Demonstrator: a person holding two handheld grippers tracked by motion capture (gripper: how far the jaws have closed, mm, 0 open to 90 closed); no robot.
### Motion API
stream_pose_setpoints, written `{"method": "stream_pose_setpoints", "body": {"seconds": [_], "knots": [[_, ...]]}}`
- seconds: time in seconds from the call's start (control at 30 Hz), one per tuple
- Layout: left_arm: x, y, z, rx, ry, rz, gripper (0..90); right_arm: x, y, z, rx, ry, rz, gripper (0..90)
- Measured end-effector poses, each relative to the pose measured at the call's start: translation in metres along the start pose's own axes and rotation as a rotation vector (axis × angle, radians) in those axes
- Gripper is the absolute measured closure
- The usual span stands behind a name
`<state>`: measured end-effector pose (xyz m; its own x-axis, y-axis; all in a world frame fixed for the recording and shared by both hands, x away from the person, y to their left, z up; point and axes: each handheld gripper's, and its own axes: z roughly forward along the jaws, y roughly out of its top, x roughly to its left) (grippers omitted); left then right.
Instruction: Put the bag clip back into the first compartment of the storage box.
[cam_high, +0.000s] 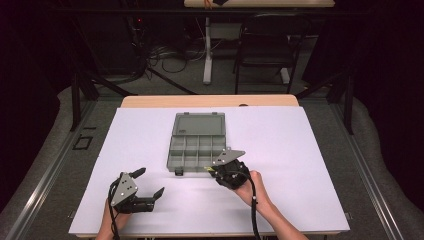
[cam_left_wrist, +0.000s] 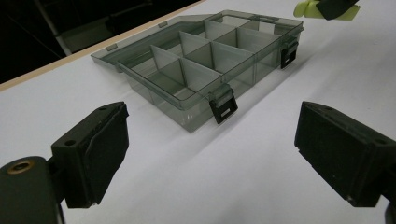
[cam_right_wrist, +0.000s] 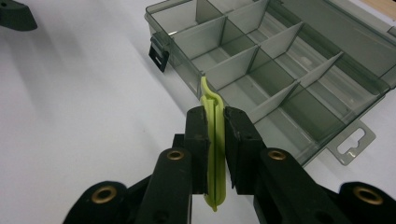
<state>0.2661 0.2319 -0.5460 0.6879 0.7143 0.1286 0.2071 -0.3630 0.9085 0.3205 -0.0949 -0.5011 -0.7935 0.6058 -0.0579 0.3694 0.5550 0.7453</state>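
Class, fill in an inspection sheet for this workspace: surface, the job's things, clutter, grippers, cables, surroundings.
Surface: white table top, wooden edge at the far side.
Job's things: grey compartment box, lid open, compartments look empty; thin green clip, upright.
Clutter: nothing seen.
Grippers: left gripper open, short of the box; right gripper shut on the green clip at the box's front wall.
Cables: one trails from each gripper; a tangle lies on the floor behind.
Surroundings: dark room, black chair beyond the table.
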Motion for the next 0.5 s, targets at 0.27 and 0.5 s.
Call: {"method": "stream_pose_setpoints", "body": {"seconds": [0.27, 0.5], "knots": [[0.0, 0.0, 0.0002, 0.003, -0.003, 0.003, 9.8, -0.0048, 0.003, -0.0029, -0.02, -0.006, 0.003, 80.4], [0.0, 0.0001, 0.0, 0.006, -0.004, 0.007, 9.8, -0.0079, 0.0068, -0.0052, -0.039, -0.015, 0.004, 80.3]]}}
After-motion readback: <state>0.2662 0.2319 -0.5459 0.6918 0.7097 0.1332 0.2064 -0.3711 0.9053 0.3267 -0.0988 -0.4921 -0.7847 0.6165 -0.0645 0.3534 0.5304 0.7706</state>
